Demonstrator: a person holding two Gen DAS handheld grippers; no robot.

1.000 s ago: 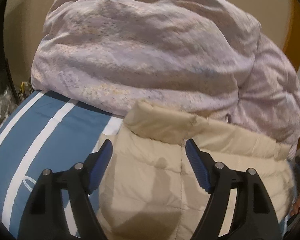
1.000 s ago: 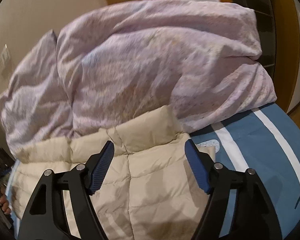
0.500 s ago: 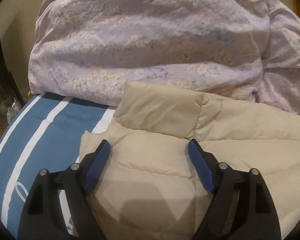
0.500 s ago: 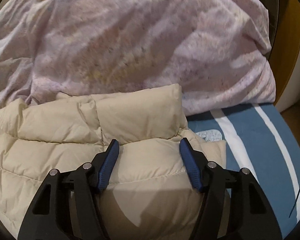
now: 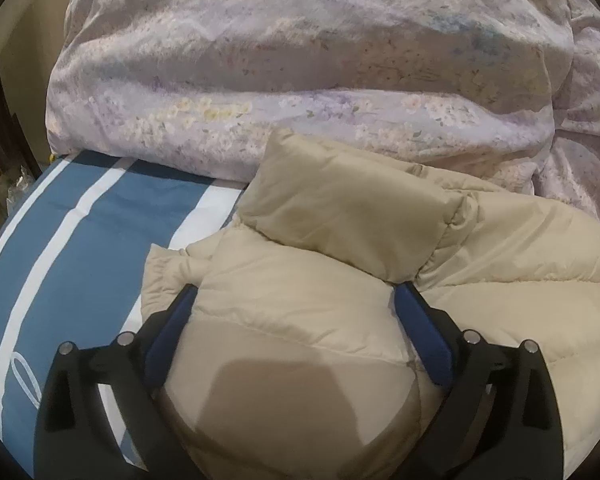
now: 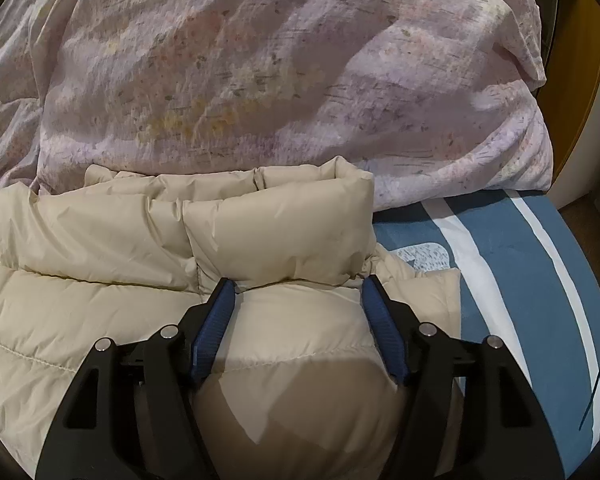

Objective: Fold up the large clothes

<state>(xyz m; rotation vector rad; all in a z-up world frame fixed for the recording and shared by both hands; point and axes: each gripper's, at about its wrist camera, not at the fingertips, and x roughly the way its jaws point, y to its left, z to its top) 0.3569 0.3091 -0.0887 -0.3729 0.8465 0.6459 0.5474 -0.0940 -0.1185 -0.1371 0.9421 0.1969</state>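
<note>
A beige quilted down jacket (image 5: 500, 264) lies on the blue and white striped bed cover (image 5: 80, 240), its stand-up collar (image 5: 348, 208) towards the far side. My left gripper (image 5: 296, 300) is open, its blue pads pressed down astride a bulge of the jacket's shoulder just below the collar. In the right wrist view the same jacket (image 6: 80, 280) and collar (image 6: 276, 232) show. My right gripper (image 6: 298, 292) has narrowed around a bulge of jacket fabric below the collar, both pads touching it.
A bulky lilac floral duvet (image 5: 300, 60) is heaped behind the jacket and touches the collar; it also fills the top of the right wrist view (image 6: 260, 72). The bed's edges fall away at left (image 5: 4, 248) and at right (image 6: 580, 320).
Both grippers have come down and forward onto the jacket just below the collar. The right jaws have narrowed around the fabric; the left jaws stay wide.
</note>
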